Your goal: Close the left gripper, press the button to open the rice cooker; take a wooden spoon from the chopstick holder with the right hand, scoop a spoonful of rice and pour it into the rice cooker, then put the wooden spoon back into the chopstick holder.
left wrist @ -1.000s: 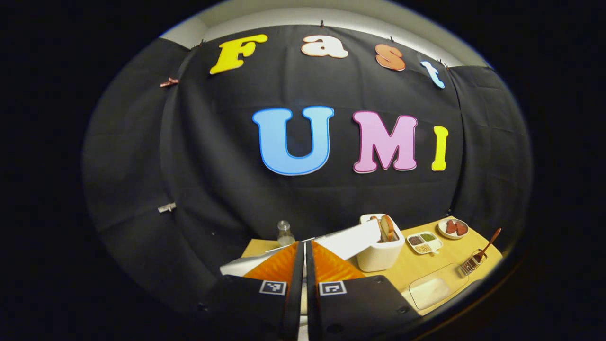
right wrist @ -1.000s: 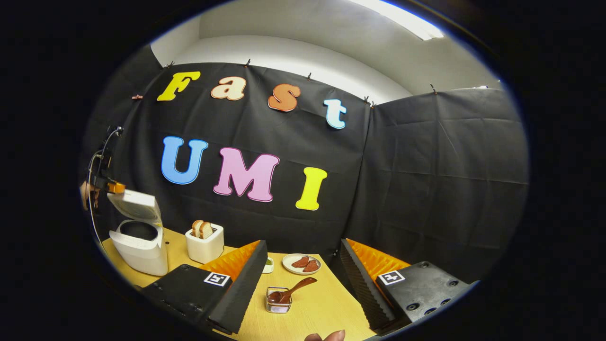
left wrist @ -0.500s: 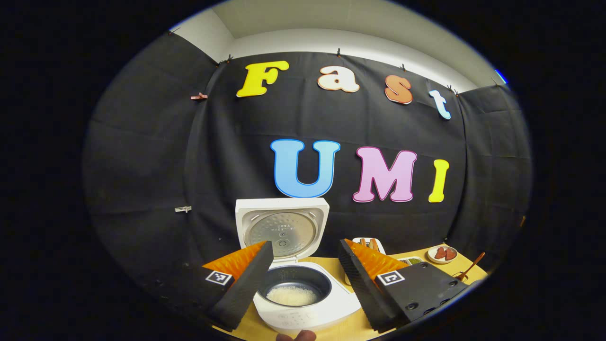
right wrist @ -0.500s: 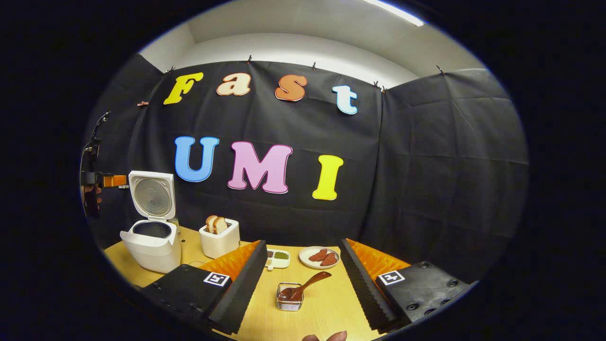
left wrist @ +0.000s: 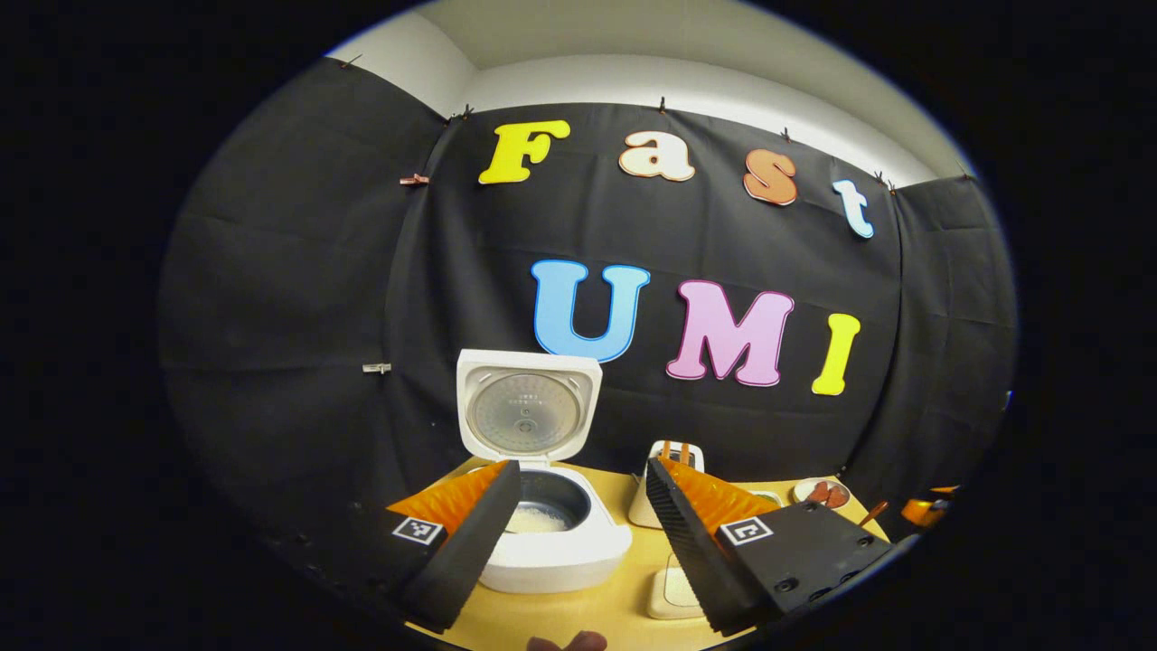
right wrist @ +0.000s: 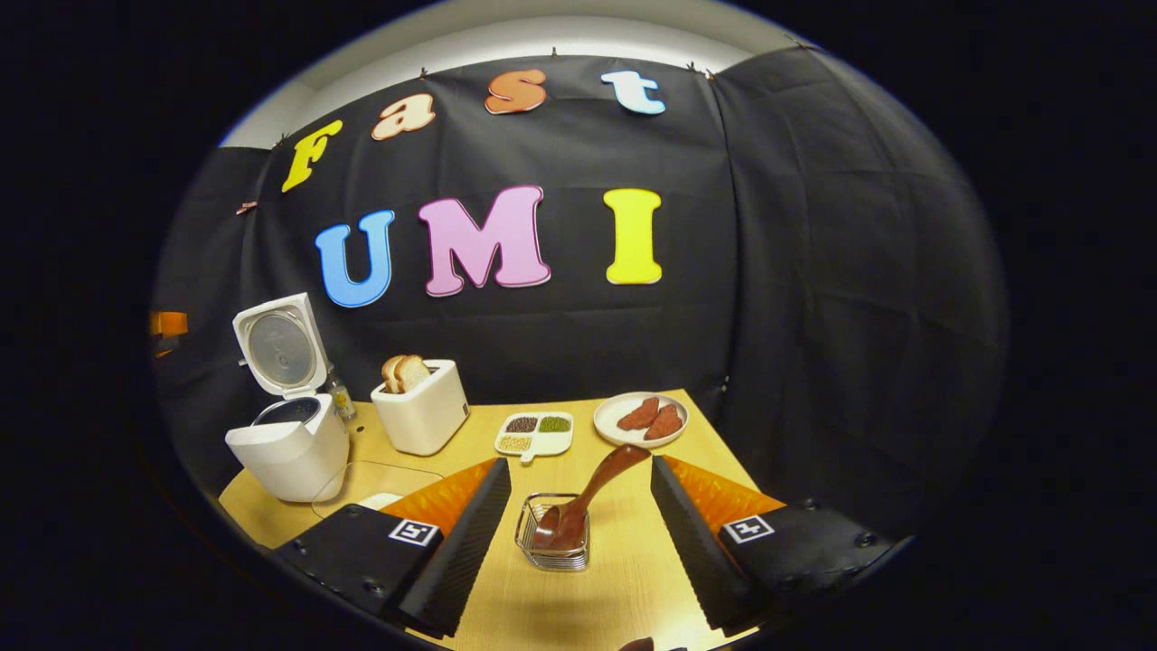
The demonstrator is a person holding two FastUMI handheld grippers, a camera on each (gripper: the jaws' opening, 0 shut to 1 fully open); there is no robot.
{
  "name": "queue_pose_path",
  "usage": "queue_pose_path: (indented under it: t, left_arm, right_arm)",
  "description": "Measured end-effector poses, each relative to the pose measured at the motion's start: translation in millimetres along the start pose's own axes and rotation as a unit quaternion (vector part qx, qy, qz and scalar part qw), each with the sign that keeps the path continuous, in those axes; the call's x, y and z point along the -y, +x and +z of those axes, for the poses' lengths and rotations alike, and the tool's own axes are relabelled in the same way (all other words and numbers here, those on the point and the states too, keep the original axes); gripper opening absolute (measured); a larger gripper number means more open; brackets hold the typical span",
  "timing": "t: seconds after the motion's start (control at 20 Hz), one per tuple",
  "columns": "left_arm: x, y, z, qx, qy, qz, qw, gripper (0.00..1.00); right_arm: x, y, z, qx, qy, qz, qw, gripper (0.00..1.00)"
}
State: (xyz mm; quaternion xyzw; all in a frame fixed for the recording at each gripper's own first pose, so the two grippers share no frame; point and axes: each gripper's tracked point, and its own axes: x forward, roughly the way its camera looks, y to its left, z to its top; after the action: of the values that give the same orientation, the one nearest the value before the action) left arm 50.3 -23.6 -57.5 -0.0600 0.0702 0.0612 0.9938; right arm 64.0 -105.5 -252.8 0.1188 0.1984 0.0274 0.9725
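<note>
The white rice cooker (left wrist: 551, 551) stands with its lid (left wrist: 529, 411) raised, and white rice (left wrist: 535, 520) lies in its pot. My left gripper (left wrist: 583, 465) is open a short way in front of the cooker and holds nothing. In the right gripper view the cooker (right wrist: 289, 448) is at the far left. A wooden spoon (right wrist: 597, 484) stands bowl-down in a small wire chopstick holder (right wrist: 553, 542), its handle leaning up to the right. My right gripper (right wrist: 578, 463) hangs open just above the holder, with the spoon's handle between its fingers but untouched.
On the wooden table (right wrist: 624, 570) stand a white toaster (right wrist: 420, 411) with bread, a divided dish of grains (right wrist: 533, 434) and a plate of meat slices (right wrist: 642, 419). A clear tray (right wrist: 375, 479) holding rice lies beside the cooker. The table edge is close on the right.
My left gripper went from shut to open and drew back from the cooker as its lid swung up. My right gripper moved forward and down over the spoon holder.
</note>
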Motion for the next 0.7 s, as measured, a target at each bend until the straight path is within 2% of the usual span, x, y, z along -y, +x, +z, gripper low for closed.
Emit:
queue_pose_path:
  t: [0.2,0.3,0.35,0.45,0.6,0.65,0.7]
  left_arm:
    - [20.7,-17.1,-14.3,-0.023,0.014,0.014,1.000,0.95]
    - [28.3,-24.9,-17.9,-0.032,0.017,0.022,0.999,0.95]
    - [29.4,-28.0,-22.3,-0.036,0.018,0.028,0.999,0.95]
    - [31.8,-32.9,-26.6,-0.045,0.015,0.040,0.998,0.95]
    - [30.9,-36.9,-33.1,-0.054,0.011,0.058,0.997,0.95]
    - [29.7,-37.9,-36.8,-0.059,0.011,0.064,0.996,0.95]
    - [29.3,-38.5,-38.6,-0.062,0.009,0.068,0.996,0.95]
  right_arm:
    - [8.4,45.4,-39.0,-0.039,0.055,0.041,0.997,0.95]
    - [10.6,71.0,-54.7,-0.054,0.071,0.054,0.995,0.87]
    - [9.0,82.8,-63.4,-0.064,0.076,0.061,0.993,0.86]
    - [6.7,104.0,-73.5,-0.074,0.081,0.072,0.991,0.76]
    - [-1.1,129.3,-84.9,-0.085,0.091,0.083,0.989,0.74]
    - [-1.4,132.3,-91.8,-0.092,0.090,0.073,0.989,0.74]
    - [1.4,134.8,-95.7,-0.097,0.083,0.064,0.990,0.59]
